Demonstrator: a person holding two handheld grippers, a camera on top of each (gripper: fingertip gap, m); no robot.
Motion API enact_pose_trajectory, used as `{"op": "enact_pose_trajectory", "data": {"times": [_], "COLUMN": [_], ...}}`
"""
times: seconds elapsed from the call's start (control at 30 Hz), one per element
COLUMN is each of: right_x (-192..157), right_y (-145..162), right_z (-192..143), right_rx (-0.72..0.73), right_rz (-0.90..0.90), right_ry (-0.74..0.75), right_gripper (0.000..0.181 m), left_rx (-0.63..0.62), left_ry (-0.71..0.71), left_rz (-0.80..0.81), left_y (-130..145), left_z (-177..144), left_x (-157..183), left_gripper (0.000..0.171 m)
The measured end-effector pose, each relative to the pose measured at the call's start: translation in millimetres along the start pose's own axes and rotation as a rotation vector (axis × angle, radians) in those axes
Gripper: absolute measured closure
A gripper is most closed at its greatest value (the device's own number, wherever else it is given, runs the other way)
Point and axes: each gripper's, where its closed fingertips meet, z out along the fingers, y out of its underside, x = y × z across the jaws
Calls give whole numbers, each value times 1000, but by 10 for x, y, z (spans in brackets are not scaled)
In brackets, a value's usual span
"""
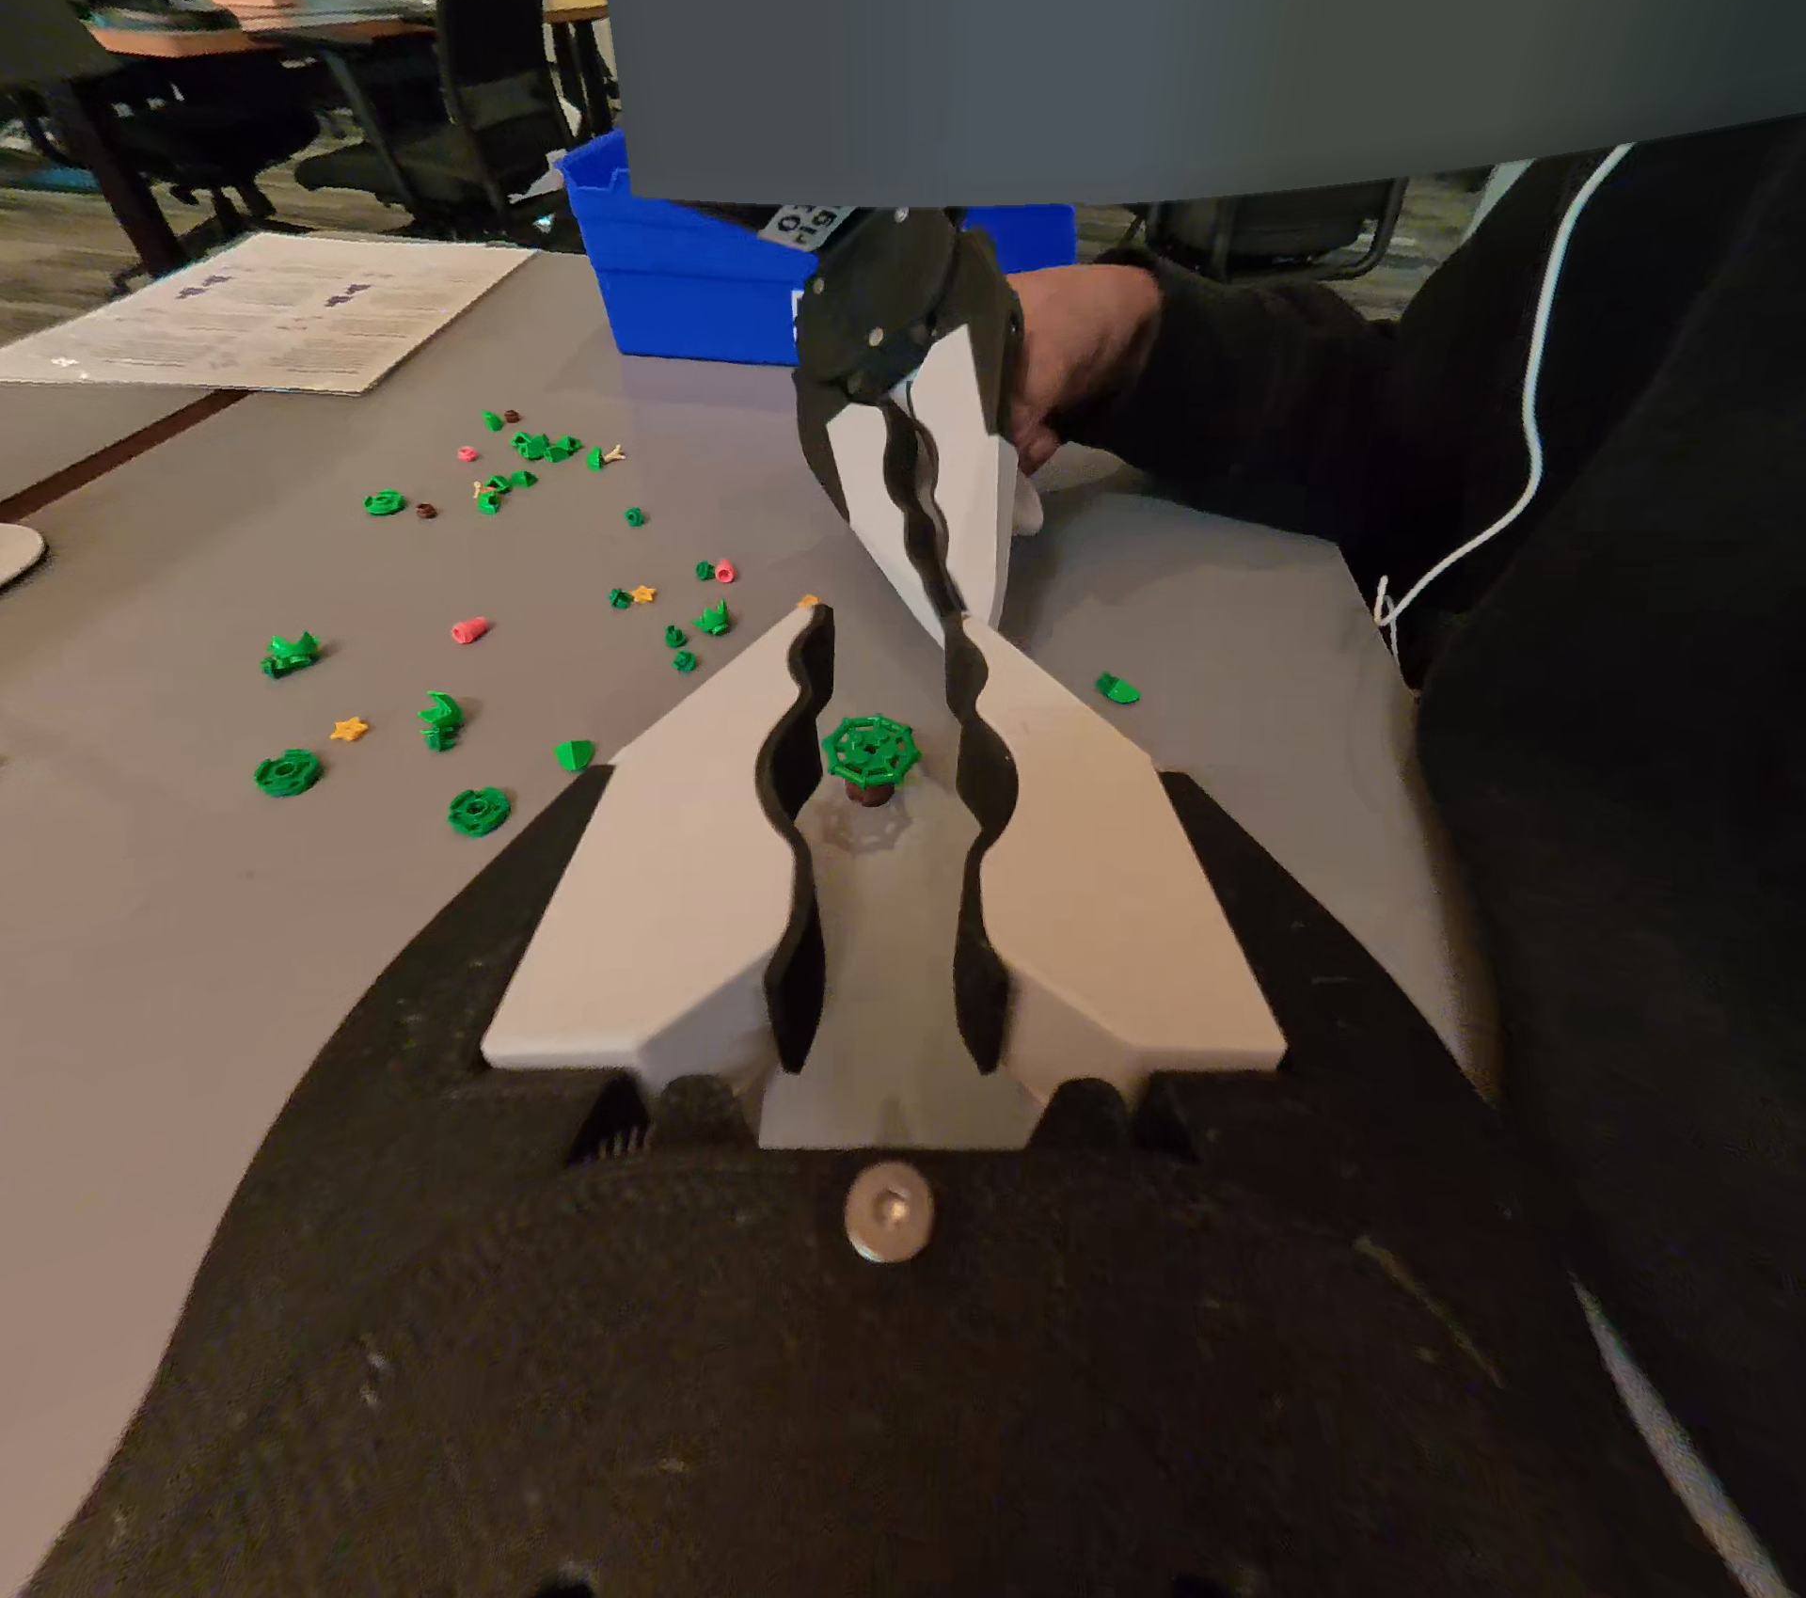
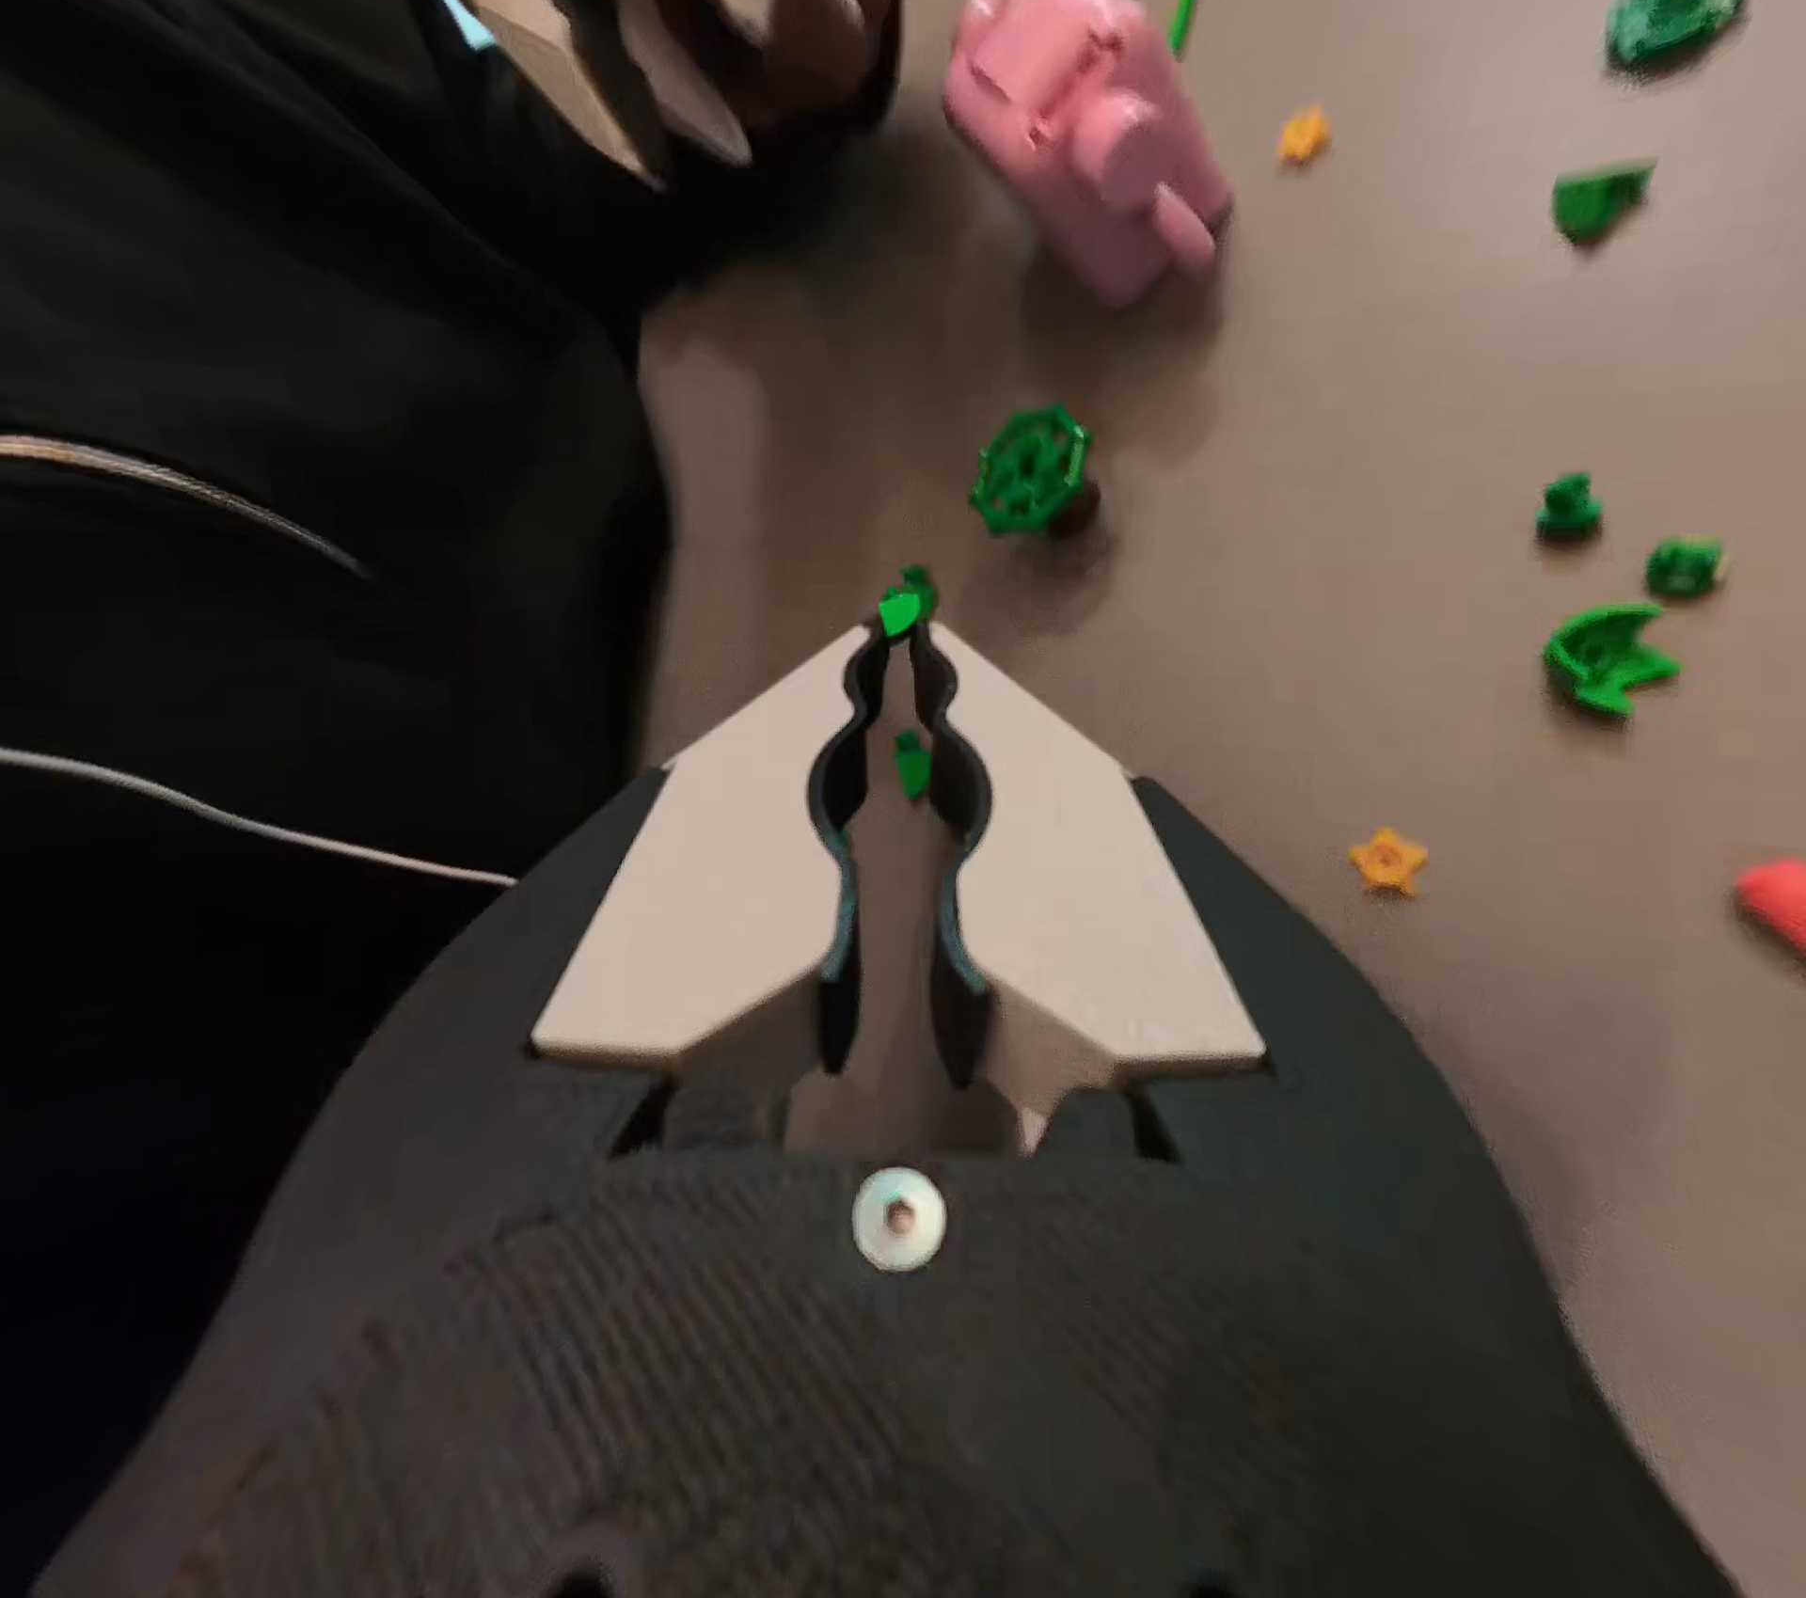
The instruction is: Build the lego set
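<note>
My left gripper [image 1: 884,623] is open and low over the grey table [image 1: 293,916]. A green web-shaped round piece [image 1: 870,752] on a small brown stud stands between its fingers, touching neither. My right gripper [image 2: 897,623] is shut on a small green leaf piece [image 2: 899,608] at its tips, just above the table. Another small green piece [image 2: 911,764] lies below, between its fingers. The web piece [image 2: 1031,471] is ahead and to the right of it. In the left wrist view the right gripper [image 1: 953,613] points down next to my left gripper's right fingertip.
Several green, pink and orange small pieces [image 1: 440,720] lie scattered on the left of the table. A pink block [image 2: 1085,124] lies beyond the web piece. A blue bin [image 1: 684,281] and paper sheets [image 1: 274,310] are at the back. A person's dark sleeve [image 1: 1270,378] is on the right. Across from one pair of fingers to the other is roughly 9 cm. The pink block [image 2: 1085,124] is about 6 cm from my left fingertips.
</note>
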Motion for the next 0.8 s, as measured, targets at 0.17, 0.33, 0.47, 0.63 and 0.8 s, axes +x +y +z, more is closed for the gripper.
{"op": "enact_pose_trajectory", "data": {"times": [0.17,0.33,0.47,0.63,0.8], "right_x": [187,230,215,235,275], "right_y": [126,118,111,99,18], "right_z": [96,93,84,50,-34], "right_rx": [-53,-45,-44,-42,8], "right_rz": [58,47,37,17,6], "right_ry": [32,50,45,74,106], "right_gripper": [177,177,172,167,165], "left_rx": [-49,-53,-52,-53,-53], "left_ry": [-2,-15,-16,-18,-19], "left_rz": [27,45,41,41,43], "left_y": [84,82,83,85,84], "left_z": [47,30,21,14,12], "left_x": [19,5,-5,-16,-16], "left_gripper": [153,153,153,153,153]}}
